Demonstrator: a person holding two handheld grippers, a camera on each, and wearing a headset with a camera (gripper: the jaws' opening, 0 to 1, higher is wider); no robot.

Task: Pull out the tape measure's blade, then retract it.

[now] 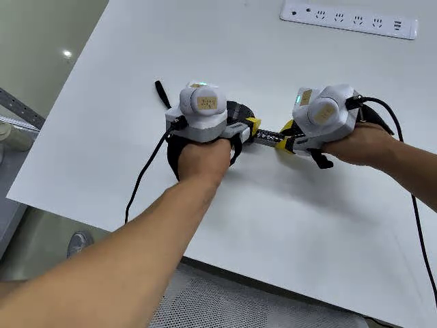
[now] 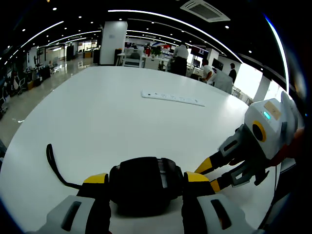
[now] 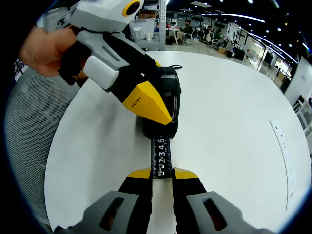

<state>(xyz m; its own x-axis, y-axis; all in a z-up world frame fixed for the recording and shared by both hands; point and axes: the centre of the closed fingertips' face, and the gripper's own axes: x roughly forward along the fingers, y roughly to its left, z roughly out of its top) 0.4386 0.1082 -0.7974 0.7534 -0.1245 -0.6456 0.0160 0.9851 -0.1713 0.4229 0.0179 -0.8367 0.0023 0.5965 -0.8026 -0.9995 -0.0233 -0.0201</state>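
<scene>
A black tape measure sits on the white table, clamped between the yellow-tipped jaws of my left gripper. Its black wrist strap trails to the left. In the head view the left gripper covers most of the case. A short length of black blade with white numbers runs out of the case. My right gripper is shut on the blade's end. The head view shows the blade bridging the small gap to the right gripper.
A white power strip lies at the table's far right, also seen ahead as the power strip. Black cables hang from both grippers toward the near table edge. Open white tabletop spreads around the work.
</scene>
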